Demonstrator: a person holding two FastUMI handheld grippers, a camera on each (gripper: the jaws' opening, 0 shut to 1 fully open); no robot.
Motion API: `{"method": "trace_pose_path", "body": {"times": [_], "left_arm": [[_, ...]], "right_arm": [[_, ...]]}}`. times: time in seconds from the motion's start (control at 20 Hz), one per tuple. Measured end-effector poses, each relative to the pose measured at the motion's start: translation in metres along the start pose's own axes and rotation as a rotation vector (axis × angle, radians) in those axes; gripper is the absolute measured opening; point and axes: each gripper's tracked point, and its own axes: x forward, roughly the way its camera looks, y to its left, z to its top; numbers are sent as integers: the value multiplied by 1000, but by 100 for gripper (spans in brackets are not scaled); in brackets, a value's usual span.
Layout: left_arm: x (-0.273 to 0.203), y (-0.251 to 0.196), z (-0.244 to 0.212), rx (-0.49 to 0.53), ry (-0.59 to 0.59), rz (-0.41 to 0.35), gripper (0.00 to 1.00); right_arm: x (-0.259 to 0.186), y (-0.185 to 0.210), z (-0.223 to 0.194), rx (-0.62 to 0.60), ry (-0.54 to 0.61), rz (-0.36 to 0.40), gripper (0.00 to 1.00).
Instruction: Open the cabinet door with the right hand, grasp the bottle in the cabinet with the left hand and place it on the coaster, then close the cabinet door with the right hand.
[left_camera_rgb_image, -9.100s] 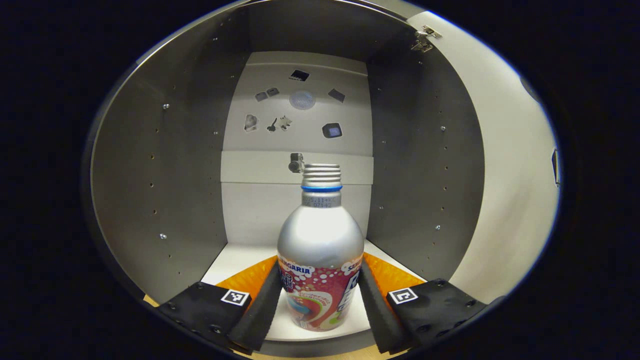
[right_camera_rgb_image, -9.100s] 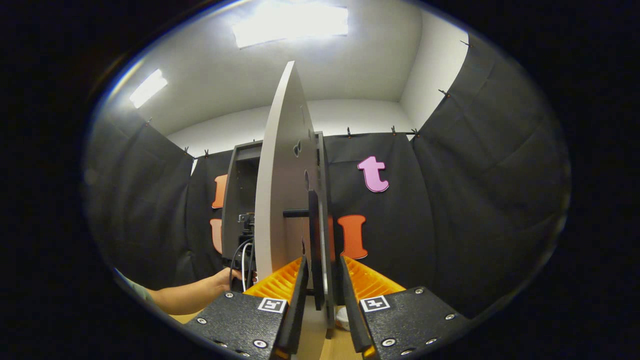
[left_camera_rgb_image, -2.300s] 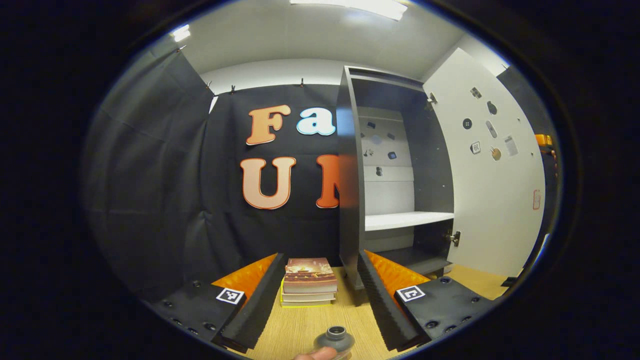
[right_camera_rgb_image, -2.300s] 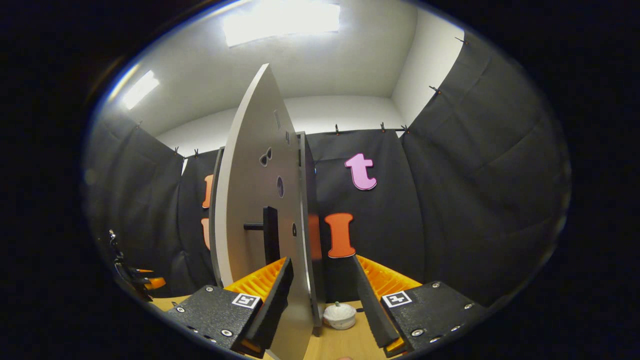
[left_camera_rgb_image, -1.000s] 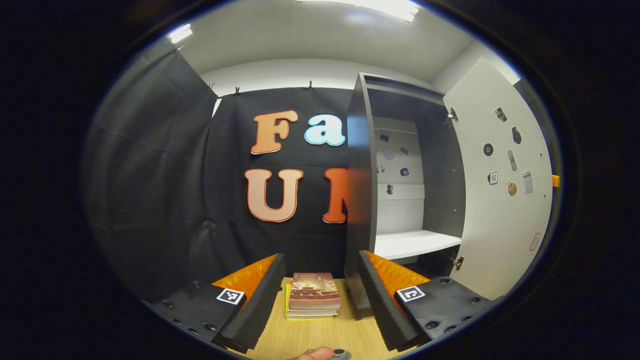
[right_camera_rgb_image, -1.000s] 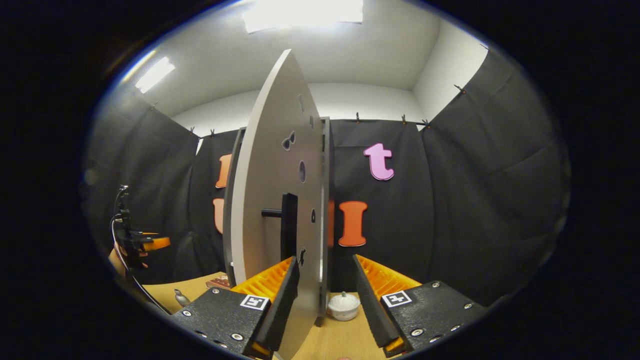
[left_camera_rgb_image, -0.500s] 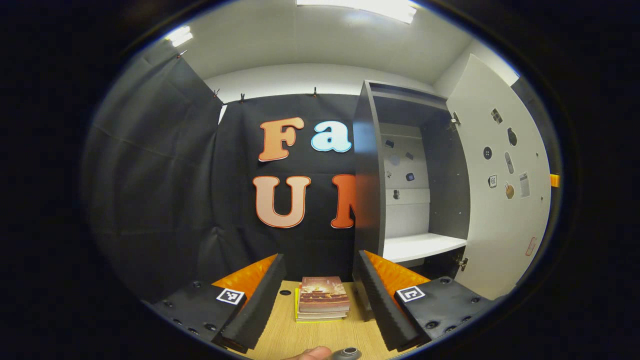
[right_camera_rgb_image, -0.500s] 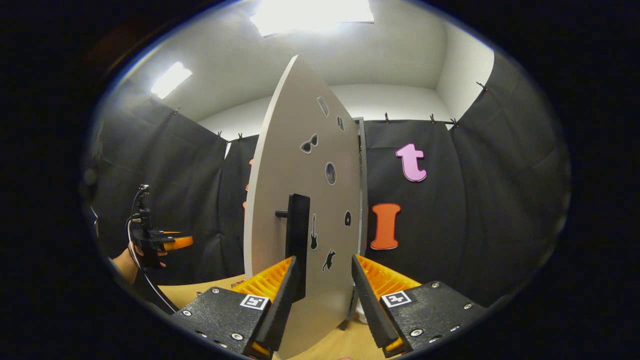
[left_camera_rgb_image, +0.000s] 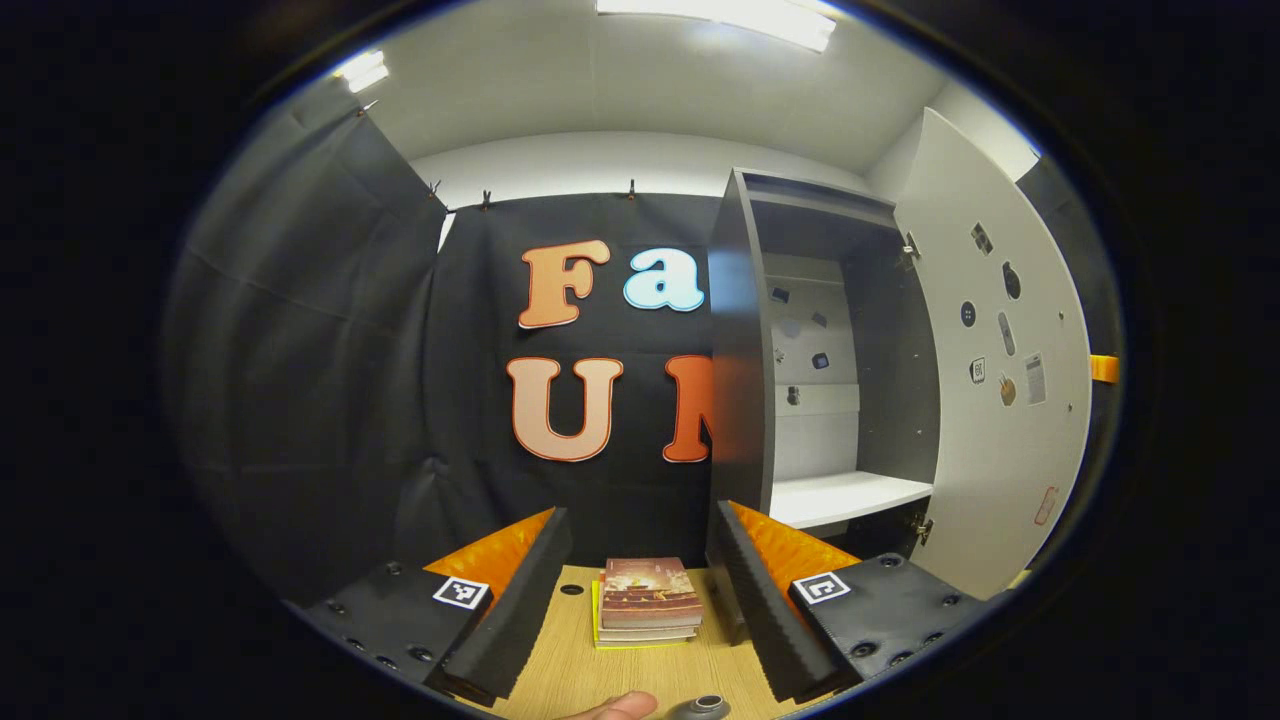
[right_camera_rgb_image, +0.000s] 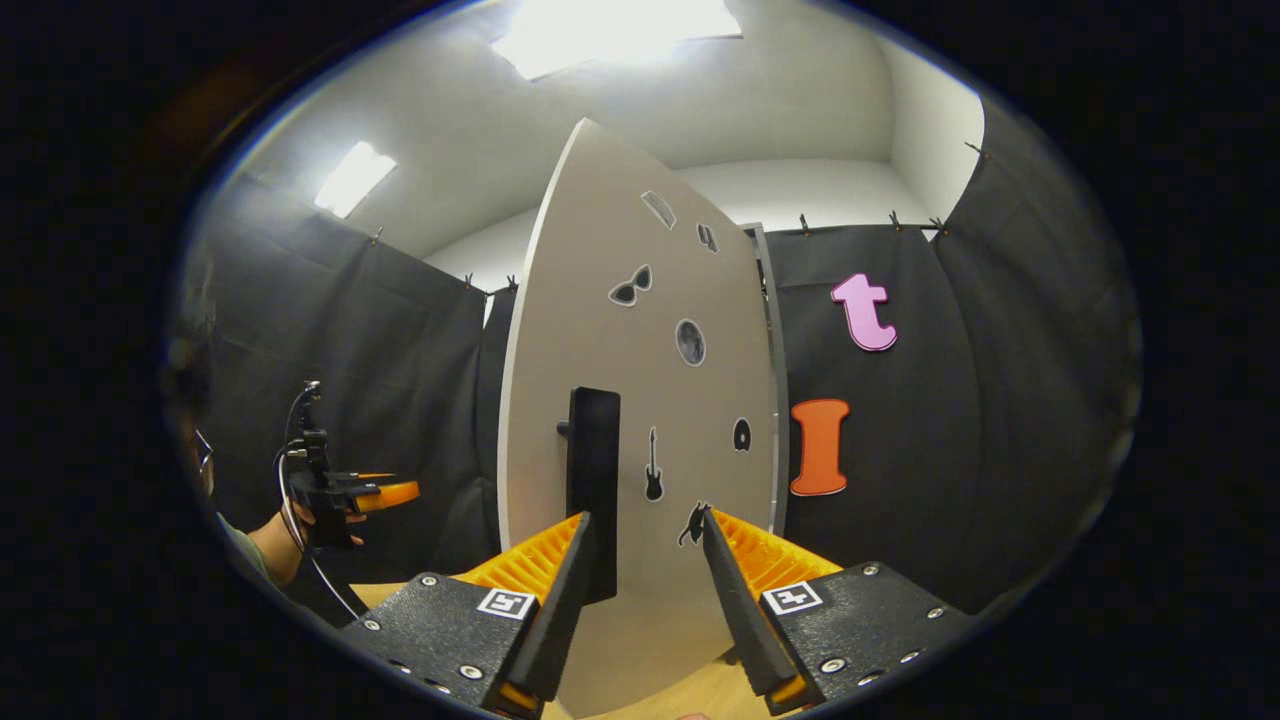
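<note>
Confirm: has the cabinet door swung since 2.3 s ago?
Yes. In the left gripper view the cabinet door has swung toward closing: it now covers more of the cabinet opening, and the shelf shows narrower.

The bottle (left_camera_rgb_image: 706, 706) is cut off by the left gripper view's lower edge; the cabinet door (right_camera_rgb_image: 640, 420) stickers are too small to identify.

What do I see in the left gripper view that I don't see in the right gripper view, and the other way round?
Left gripper view: the inside of the open cabinet with its white shelf, and a stack of books on the wooden table past the open left gripper. Right gripper view: the door's black handle, just ahead of the open right gripper, and a hand holding the other gripper. Both: the cabinet door, inner face in the left view, outer face in the right.
</note>
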Motion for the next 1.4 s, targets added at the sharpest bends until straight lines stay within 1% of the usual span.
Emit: {"method": "trace_pose_path", "body": {"times": [0.05,0.1,0.3,0.4,0.45,0.55,0.6,0.9,1.0,1.05,1.1,1.2,1.25,1.3,1.35,1.4], "left_arm": [[0,1,0,1,-1,1,95],[0,3,2,1,-4,2,95],[3,10,7,-18,-5,5,95],[2,15,13,-25,-17,8,95],[1,17,15,-24,-24,11,95],[-1,21,19,-16,-40,16,95],[-1,22,21,-12,-46,19,95],[-4,33,22,-24,-58,29,95],[-6,38,22,-26,-60,35,95],[-7,40,22,-28,-61,36,95],[-7,42,21,-32,-62,39,95],[-10,45,21,-34,-67,41,95],[-12,47,21,-32,-70,46,95],[-12,51,21,-31,-73,51,94],[-12,53,21,-30,-74,54,94],[-11,54,23,-30,-76,56,95]], "right_arm": [[2,1,-1,6,-2,17,75],[6,3,-1,14,-3,33,69],[21,10,-5,53,5,82,71],[30,11,-7,64,6,94,78],[33,13,-9,73,10,102,84],[37,18,-12,84,22,123,87],[38,19,-13,82,28,130,87],[55,25,-22,69,59,95,89],[58,32,-27,76,84,105,89],[59,35,-30,75,101,111,94],[61,37,-33,69,114,108,89],[66,38,-35,44,127,85,89],[69,41,-35,45,127,89,89],[74,44,-35,40,129,82,84],[76,45,-34,30,130,78,89],[75,45,-34,24,131,72,89]]}}
